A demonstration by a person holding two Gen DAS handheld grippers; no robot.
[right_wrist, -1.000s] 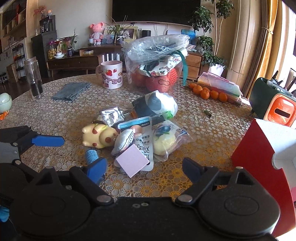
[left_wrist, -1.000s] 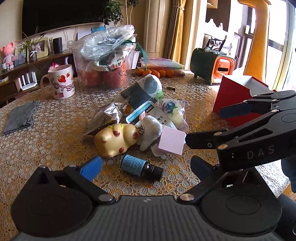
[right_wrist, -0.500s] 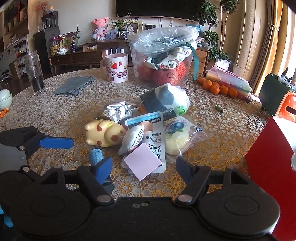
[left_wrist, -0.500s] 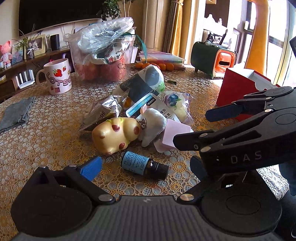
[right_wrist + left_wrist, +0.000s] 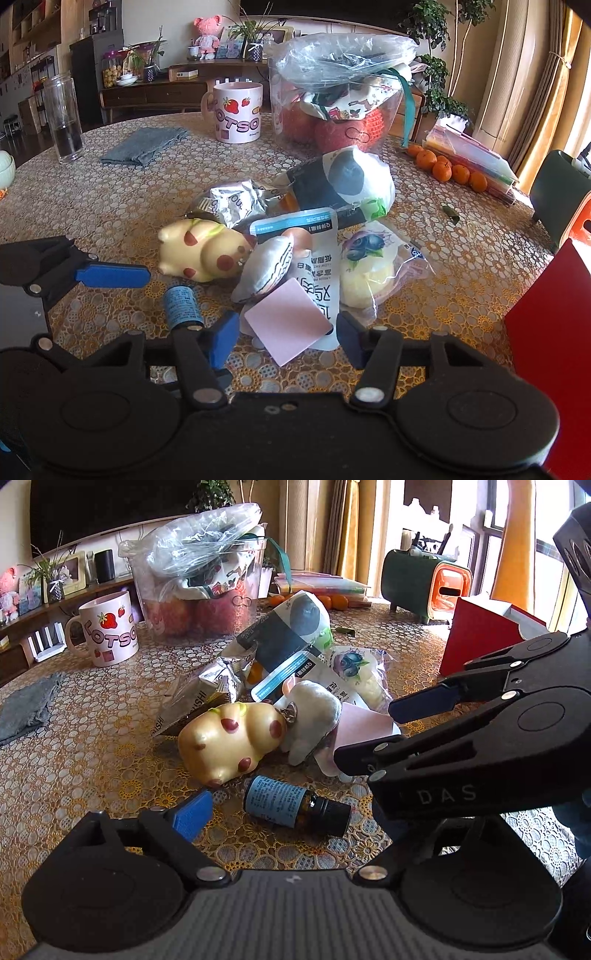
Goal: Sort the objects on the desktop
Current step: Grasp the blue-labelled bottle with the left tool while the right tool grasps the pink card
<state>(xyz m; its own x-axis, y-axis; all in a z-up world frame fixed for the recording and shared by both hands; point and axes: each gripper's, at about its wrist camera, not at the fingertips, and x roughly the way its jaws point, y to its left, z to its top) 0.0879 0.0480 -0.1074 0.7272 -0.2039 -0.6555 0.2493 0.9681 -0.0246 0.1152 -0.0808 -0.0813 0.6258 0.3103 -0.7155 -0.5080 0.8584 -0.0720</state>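
A small brown bottle (image 5: pixel 291 805) with a blue label lies on its side on the lace tablecloth, between the fingers of my left gripper (image 5: pixel 288 812). Those jaws are closing, and the blue pad (image 5: pixel 192 814) stands clear of the bottle. My right gripper (image 5: pixel 286 339) straddles a pink sticky-note pad (image 5: pixel 291 325). Its jaws are closing too, with the pads close to the pad's corners but not pressing. Behind lie a yellow spotted pig toy (image 5: pixel 229 746), a grey plush (image 5: pixel 310 720) and several snack packets (image 5: pixel 328 266). The right gripper (image 5: pixel 365 731) hides the left one's other finger.
A red box (image 5: pixel 480 642) stands at the right. Farther back are a strawberry mug (image 5: pixel 107 631), a clear tub (image 5: pixel 199 587) of apples under a plastic bag, a grey cloth (image 5: pixel 144 146), a glass bottle (image 5: pixel 64 118) and oranges (image 5: pixel 447 170).
Both grippers have sunk toward the pile. The right jaws have narrowed around the pink pad, and the left jaws have narrowed a little around the bottle.
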